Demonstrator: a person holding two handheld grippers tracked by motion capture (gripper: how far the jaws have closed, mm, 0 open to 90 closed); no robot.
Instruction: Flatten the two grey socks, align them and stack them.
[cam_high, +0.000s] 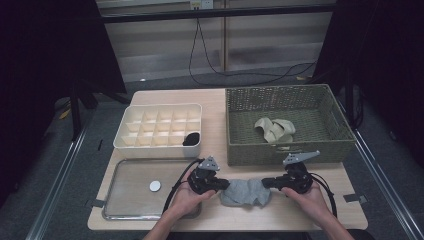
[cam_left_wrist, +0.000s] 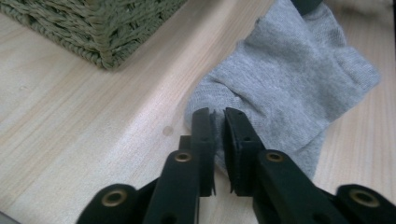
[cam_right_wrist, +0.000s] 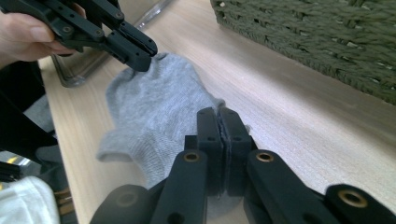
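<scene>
Dark curtains ring a pale wooden bench (cam_high: 220, 105). Grey sock (cam_high: 246, 192) lies flat near the front edge, between both hands, just in front of the woven basket (cam_high: 285, 150). Left gripper (cam_left_wrist: 218, 128) has its jaws clamped on one end of the sock. Right gripper (cam_right_wrist: 223, 126) has its jaws pinched together on the opposite end. Beige socks (cam_high: 274, 129) lie in the basket. Divided white organiser (cam_high: 160, 125) sits behind a metal tray (cam_high: 125, 175).

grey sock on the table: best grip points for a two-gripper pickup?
The grey sock lies flat and crumpled, so pinch its two opposite ends, each from its own side and low along the table. The left gripper and right gripper already clamp those ends.
</scene>
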